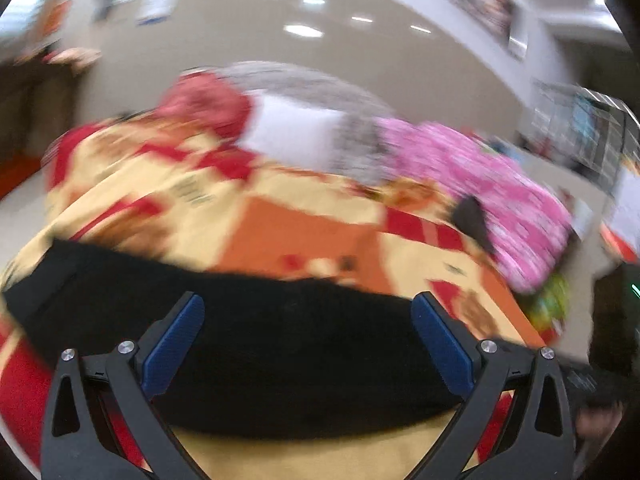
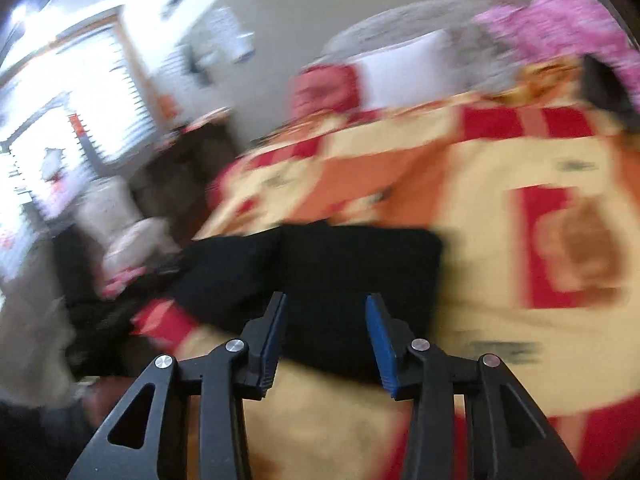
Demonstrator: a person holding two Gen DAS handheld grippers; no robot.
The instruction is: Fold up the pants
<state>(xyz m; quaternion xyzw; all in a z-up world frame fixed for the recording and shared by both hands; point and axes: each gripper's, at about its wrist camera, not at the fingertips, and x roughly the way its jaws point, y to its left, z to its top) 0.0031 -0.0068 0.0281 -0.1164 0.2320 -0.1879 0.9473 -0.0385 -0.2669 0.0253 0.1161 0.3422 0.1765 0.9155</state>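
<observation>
Blurred patterned bedspread [image 1: 312,224] carries black pants [image 1: 280,360]; both tools [image 1: 308,344] [image 2: 326,340] gape, empty.

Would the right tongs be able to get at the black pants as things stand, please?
Probably yes: the right tongs are open and empty, the black pants lie uncovered just ahead on the patterned cloth, nothing between.

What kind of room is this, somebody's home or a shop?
Probably a home bedroom, though the blur leaves doubt. The black pants lie on a patterned red and yellow bedspread, with a white pillow and a pink blanket heaped behind.
</observation>
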